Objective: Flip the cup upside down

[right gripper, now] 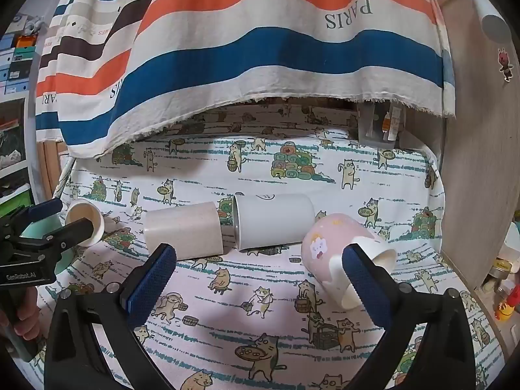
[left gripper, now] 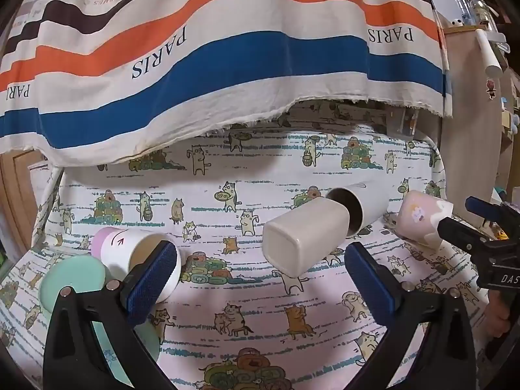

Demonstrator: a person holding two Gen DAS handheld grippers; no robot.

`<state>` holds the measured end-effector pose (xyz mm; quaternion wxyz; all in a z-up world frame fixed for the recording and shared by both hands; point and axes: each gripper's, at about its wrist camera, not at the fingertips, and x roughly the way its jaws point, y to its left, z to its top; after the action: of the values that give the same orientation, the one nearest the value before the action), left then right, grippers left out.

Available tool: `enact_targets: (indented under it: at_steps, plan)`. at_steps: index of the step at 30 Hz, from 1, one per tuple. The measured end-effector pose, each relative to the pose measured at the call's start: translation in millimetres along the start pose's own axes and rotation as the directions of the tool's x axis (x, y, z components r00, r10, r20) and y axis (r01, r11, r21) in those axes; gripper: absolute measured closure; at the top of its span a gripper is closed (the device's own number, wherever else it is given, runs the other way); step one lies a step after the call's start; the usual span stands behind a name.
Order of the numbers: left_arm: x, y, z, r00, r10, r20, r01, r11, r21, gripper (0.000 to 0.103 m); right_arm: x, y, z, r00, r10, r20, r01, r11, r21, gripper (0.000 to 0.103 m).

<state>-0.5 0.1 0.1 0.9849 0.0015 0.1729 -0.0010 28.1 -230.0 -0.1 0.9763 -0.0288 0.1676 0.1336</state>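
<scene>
Cat-print table [right gripper: 260, 299] | four cups lying sideways, none flipped yet | both hand-held grippers gaping: left [left gripper: 260, 276] straddling white cup's [left gripper: 139, 260] rim (right likewise, pink cup [right gripper: 338, 253])

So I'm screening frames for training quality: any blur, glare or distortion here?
Left wrist view: sharp, strong fisheye bending of the striped cloth, soft shadows under the beige cup. Right wrist view: equally sharp, dark vignetted corners, no glare on the pink cup.
</scene>
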Motion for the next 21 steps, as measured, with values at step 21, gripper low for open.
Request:
enact_targets:
  at_steps: [21]
  plan:
    - [1.3,-1.4,-2.3,1.0,0.001,-0.009,-0.001,1.0,0.0,0.0,1.0,0.6,0.5,1.0,-0.002,-0.009,0.002,1.0,-0.005,0.0]
